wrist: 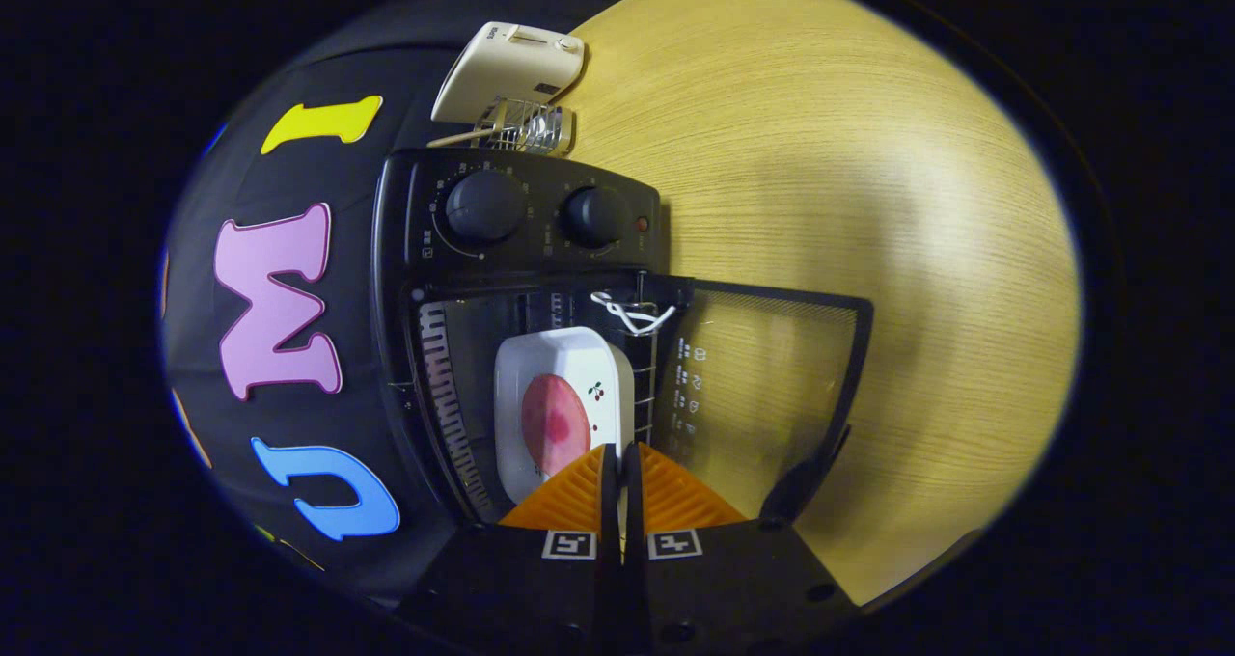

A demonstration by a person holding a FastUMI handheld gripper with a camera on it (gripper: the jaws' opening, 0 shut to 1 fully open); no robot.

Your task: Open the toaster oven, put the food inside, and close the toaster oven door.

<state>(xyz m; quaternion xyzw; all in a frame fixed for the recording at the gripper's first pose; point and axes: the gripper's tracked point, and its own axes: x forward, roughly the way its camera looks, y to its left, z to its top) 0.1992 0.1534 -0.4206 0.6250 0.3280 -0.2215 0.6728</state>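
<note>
The black toaster oven stands with its glass door swung fully open onto the wooden table. Inside the cavity, on the wire rack, rests a white dish with a pink round piece of food in it. My gripper reaches into the oven mouth, and its fingers are closed together on the dish's near rim, a sliver of white showing between them. The fingers hide the near end of the dish.
Two black knobs sit on the oven's control panel beside the cavity. A white cord is tied to the rack's edge. A cream appliance with a wire holder stands beyond the oven. The wooden table spreads past the door.
</note>
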